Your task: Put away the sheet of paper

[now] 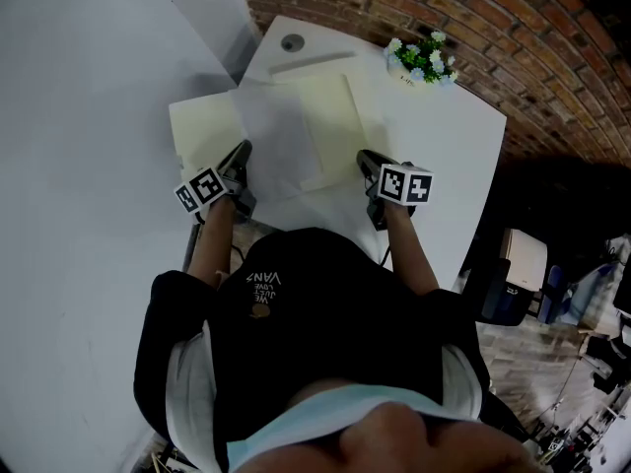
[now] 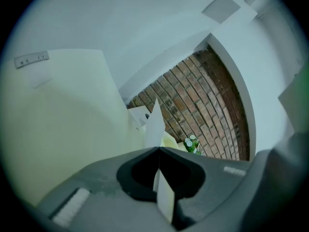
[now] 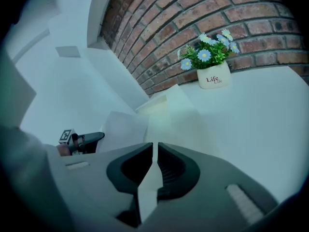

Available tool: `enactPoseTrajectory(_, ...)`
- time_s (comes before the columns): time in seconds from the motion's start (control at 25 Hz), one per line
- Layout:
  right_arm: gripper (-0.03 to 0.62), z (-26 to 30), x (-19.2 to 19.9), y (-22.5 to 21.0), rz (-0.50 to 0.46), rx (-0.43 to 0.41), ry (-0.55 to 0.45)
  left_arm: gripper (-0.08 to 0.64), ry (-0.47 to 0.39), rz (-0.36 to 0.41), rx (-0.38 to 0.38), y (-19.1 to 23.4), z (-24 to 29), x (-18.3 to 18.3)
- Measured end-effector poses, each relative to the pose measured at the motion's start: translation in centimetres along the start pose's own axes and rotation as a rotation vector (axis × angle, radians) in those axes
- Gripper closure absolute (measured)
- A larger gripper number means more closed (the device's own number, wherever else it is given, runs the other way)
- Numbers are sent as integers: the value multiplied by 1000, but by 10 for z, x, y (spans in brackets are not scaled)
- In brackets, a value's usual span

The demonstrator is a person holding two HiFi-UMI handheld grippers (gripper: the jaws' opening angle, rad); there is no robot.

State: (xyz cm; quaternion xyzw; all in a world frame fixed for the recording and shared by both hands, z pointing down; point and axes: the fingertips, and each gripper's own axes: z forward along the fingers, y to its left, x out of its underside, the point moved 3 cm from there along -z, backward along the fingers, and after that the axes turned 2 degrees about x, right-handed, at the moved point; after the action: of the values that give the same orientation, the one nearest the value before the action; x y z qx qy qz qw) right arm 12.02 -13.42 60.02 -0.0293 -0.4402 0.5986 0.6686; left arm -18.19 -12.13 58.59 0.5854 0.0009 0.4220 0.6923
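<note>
Left tongs: I am pinching the left gripper (image 2: 158, 151) together on a thin pale edge near the table's (image 1: 434, 156) near edge. I judge it to be the near left corner of the sheet of paper (image 1: 281, 136).
Right tongs: I am clamping the right gripper (image 3: 154, 146) on a similar pale edge at the near right, probably the same sheet. I am gripping at both sides so the paper is not sagging or twisting.
Sheet: it is lying over the middle of the open folder (image 1: 202, 126), well in from the table's side edges, ready to be slid in.
Folder: it is lying open towards the table's far left corner, so its cream inside is facing up to take the sheet.
Flower pot (image 1: 422, 59): it is standing at the far right corner, well apart from the work and out of my way.
</note>
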Motion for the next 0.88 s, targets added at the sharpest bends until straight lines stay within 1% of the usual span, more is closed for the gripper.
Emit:
enactPoseTrajectory(0.28,594,-4,9,-10,10,23,0,560,-8,3,-16,3,0,3)
enactPoseTrajectory(0.64,594,-8,13,-13,15,27,3,560,-22,-13,-27,7,5,4)
enactPoseTrajectory(0.88,594,-8,14,-14,18,25,1,560,-40,-52,-39,16,11,3)
